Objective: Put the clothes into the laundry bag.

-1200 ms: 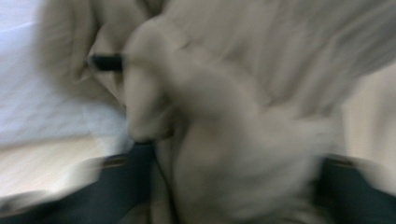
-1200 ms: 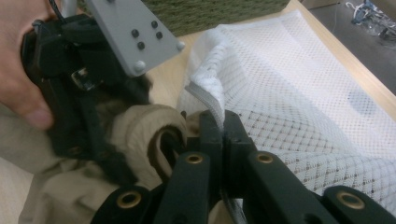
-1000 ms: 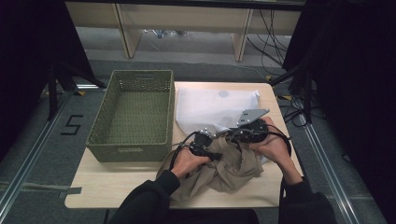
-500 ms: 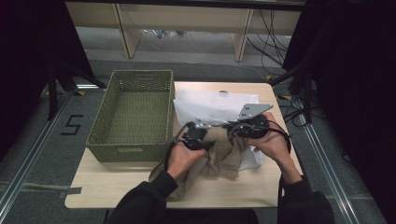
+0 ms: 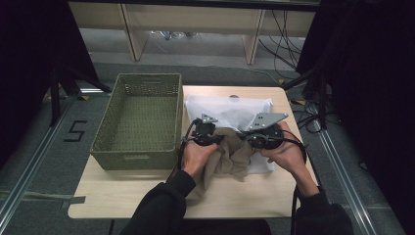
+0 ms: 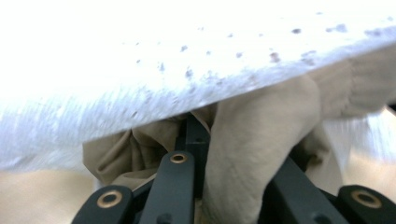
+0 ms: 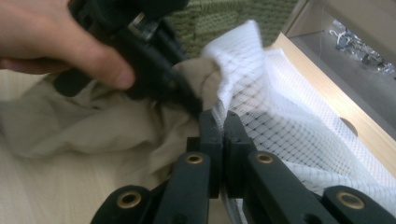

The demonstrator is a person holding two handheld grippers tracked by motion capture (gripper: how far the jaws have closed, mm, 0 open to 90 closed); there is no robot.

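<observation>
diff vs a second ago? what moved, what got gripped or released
Both grippers carried the beige cloth away from the person, up against the white mesh bag; it now hangs bunched between them instead of lying spread on the table. The left gripper has just been closing on the cloth. The right gripper stays shut at the bag's edge. The basket is unmoved.
</observation>
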